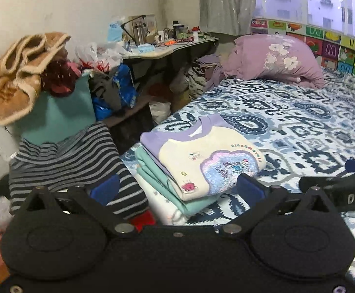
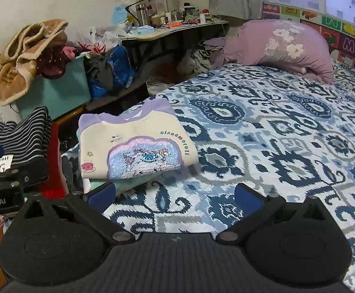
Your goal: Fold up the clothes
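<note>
I see the patterned bedspread [image 2: 263, 127] stretching ahead of both claws. A folded cream sweatshirt [image 2: 133, 144] tops a small stack of folded clothes [image 1: 162, 183] on it, just ahead of my left claw [image 1: 177, 188] and ahead-left of my right claw [image 2: 175, 195]. Both claws are spread wide, pinching nothing. A striped garment [image 1: 67, 161] lies left of the stack.

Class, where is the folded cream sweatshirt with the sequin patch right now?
In both views the cream sweatshirt tops a folded pile at the bed's left edge, beside striped clothes.
</note>
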`<state>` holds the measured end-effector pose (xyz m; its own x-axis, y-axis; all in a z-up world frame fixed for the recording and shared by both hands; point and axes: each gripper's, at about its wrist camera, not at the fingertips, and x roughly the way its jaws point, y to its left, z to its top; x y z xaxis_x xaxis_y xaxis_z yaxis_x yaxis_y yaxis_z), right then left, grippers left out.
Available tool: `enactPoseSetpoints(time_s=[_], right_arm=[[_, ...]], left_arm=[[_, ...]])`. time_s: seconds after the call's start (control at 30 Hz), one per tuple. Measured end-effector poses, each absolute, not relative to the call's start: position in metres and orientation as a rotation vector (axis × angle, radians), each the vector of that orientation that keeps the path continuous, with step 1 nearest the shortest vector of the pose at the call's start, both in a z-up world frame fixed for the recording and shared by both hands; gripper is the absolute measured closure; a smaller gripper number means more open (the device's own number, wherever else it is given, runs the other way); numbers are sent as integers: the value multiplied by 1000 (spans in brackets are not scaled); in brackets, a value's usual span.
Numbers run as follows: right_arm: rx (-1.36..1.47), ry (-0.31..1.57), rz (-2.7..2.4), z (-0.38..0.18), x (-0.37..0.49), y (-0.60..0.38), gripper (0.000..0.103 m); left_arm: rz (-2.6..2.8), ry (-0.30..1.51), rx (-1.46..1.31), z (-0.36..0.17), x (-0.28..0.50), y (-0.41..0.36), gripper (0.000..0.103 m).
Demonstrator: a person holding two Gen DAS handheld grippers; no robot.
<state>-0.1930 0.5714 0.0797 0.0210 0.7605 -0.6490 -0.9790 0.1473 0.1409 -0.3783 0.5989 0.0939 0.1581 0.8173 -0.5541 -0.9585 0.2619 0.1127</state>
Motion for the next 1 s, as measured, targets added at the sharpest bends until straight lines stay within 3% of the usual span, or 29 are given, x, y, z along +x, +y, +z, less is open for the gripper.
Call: enactPoseSetpoints(time_s=[1.0], right_arm=[[-443, 701, 1423, 84, -212, 582, 0]], left_arm=[[1348, 622, -282, 90, -377, 605, 0]])
